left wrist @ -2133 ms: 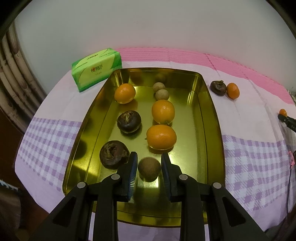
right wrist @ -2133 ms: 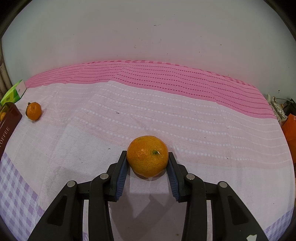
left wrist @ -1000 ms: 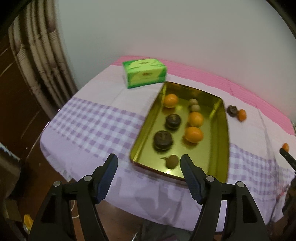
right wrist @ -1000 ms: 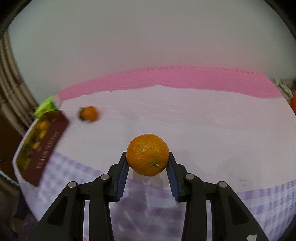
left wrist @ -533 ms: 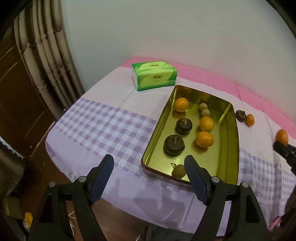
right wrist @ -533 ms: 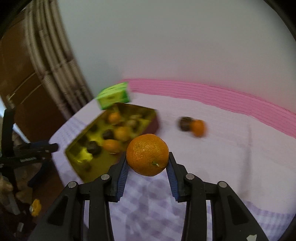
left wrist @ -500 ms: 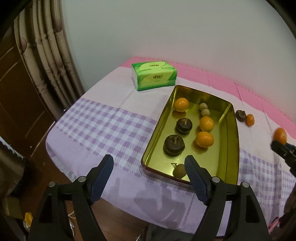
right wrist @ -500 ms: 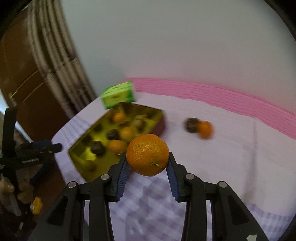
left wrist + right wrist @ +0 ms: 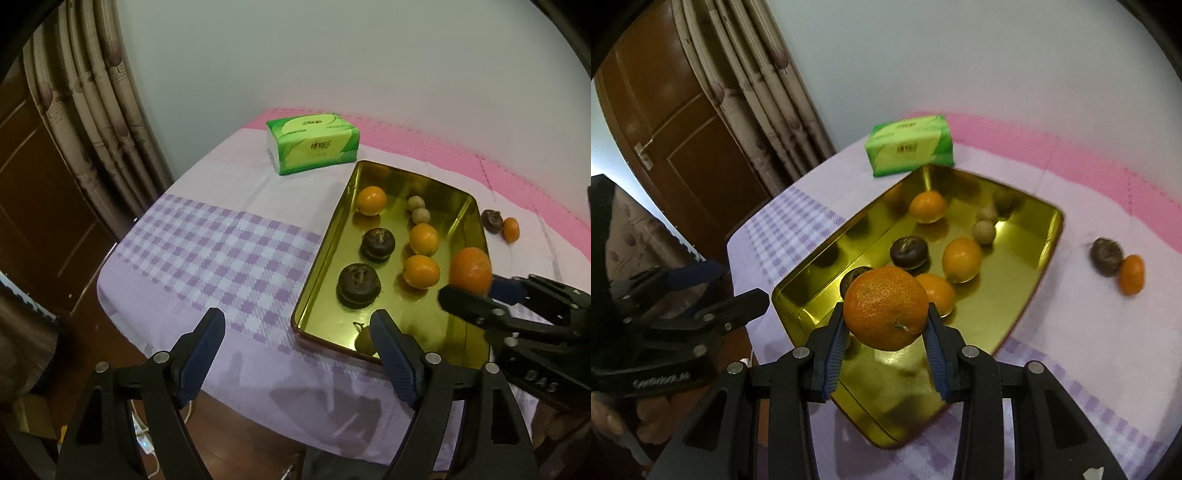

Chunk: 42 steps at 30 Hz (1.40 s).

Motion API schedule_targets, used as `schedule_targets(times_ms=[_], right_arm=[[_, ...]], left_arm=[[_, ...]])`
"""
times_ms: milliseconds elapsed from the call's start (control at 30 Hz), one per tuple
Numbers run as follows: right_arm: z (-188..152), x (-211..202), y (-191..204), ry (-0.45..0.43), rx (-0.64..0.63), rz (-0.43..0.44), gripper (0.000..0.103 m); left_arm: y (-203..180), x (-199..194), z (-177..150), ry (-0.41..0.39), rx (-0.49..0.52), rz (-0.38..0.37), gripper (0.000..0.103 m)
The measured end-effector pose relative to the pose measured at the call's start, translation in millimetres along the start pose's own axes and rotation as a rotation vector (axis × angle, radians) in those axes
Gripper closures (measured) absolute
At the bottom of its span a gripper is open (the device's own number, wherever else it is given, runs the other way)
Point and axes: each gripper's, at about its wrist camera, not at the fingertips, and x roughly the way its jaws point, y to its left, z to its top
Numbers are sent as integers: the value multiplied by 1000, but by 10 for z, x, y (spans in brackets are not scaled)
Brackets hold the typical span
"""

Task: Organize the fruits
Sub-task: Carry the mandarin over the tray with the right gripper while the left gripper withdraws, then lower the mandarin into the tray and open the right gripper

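My right gripper [image 9: 886, 343] is shut on an orange [image 9: 885, 308] and holds it in the air over the near end of the gold tray [image 9: 1047, 266]. The same orange [image 9: 471, 271] and right gripper [image 9: 480, 291] show in the left wrist view above the tray's right rim [image 9: 484, 236]. The tray holds several oranges, dark brown fruits and small tan fruits. My left gripper [image 9: 295, 354] is open and empty, off the table's near-left edge. A dark fruit [image 9: 1106, 256] and a small orange [image 9: 1132, 275] lie on the cloth right of the tray.
A green tissue pack [image 9: 314, 142] lies on the cloth behind the tray. The table has a pink and purple-checked cloth [image 9: 221, 251]. Curtains [image 9: 92, 103] and a brown door [image 9: 676, 129] stand to the left. A wall is close behind the table.
My right gripper has carried the orange from the right side of the table to above the tray's near end. My left gripper has stayed open and drawn back, shifting slightly.
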Motion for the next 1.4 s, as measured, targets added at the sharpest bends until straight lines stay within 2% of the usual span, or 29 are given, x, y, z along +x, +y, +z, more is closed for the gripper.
schedule_targets(times_ms=[300,667,1133,1400], right_arm=[[11,267,118,49,-18,-3,66],[24,323,85,53,-8,-31,65],[42,22,-59,-54,58,-10,63],[-238,-224,-467,-89,160,-90,59]], left_arm=[[-2,1,9,1,9,10,22],[-58,35,-1,10,32,18,22],[-119,64,-12,19,63,30,22],[-158,75,-24,26,82,38,22]])
